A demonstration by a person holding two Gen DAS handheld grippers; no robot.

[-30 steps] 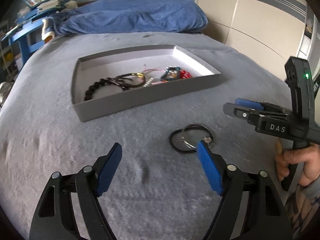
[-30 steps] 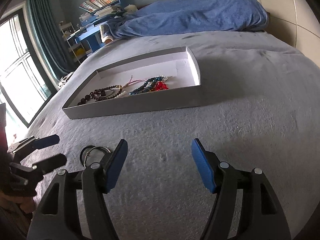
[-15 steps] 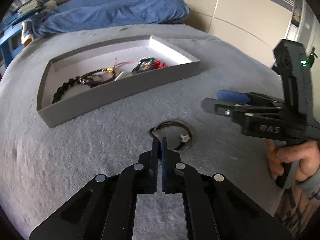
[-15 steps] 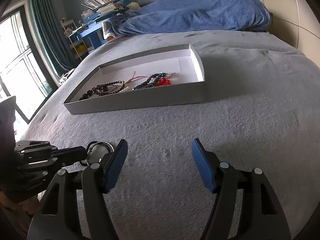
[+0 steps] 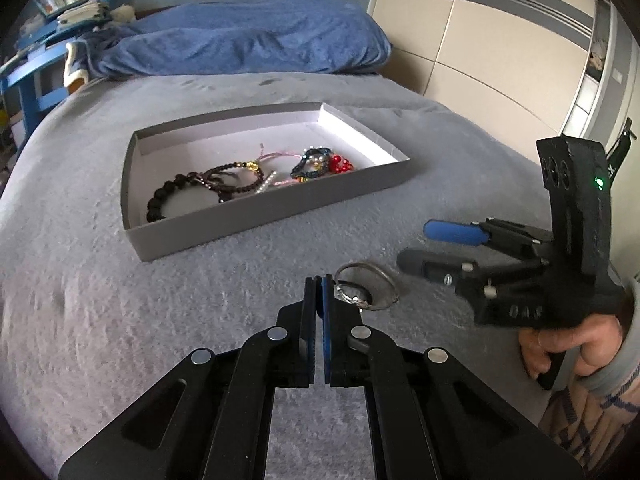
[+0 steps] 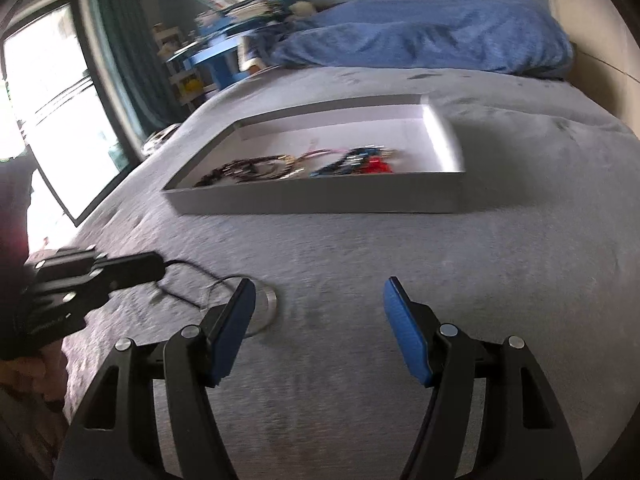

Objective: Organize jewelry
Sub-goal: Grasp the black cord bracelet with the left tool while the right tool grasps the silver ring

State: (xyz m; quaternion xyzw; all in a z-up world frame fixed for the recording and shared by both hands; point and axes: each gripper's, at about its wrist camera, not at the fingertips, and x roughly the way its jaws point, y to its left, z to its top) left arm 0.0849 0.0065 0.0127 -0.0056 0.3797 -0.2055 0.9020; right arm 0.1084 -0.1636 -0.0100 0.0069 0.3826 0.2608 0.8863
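Note:
A shallow grey tray [image 5: 276, 216] lies on the grey bedspread and holds several bracelets: black beads [image 5: 168, 196], dark brown beads, a pink cord, blue and red beads [image 5: 320, 164]. My left gripper [image 5: 319, 284] is shut on a black cord bracelet with silver rings [image 5: 366, 286], lifted just above the bedspread in front of the tray. In the right wrist view the left gripper [image 6: 156, 266] holds the cord [image 6: 188, 270] and a silver ring [image 6: 264, 308] hangs low. My right gripper [image 6: 318, 304] is open and empty, to the right of the bracelet.
A blue duvet [image 5: 248, 44] lies bunched at the head of the bed behind the tray. A blue shelf with books [image 6: 236, 20] stands at the far left, by a window [image 6: 52, 128]. Beige wardrobe doors [image 5: 500, 52] run along the right.
My left gripper closed on the black cord bracelet and has raised it off the bedspread. The right gripper drifted slightly and stays open.

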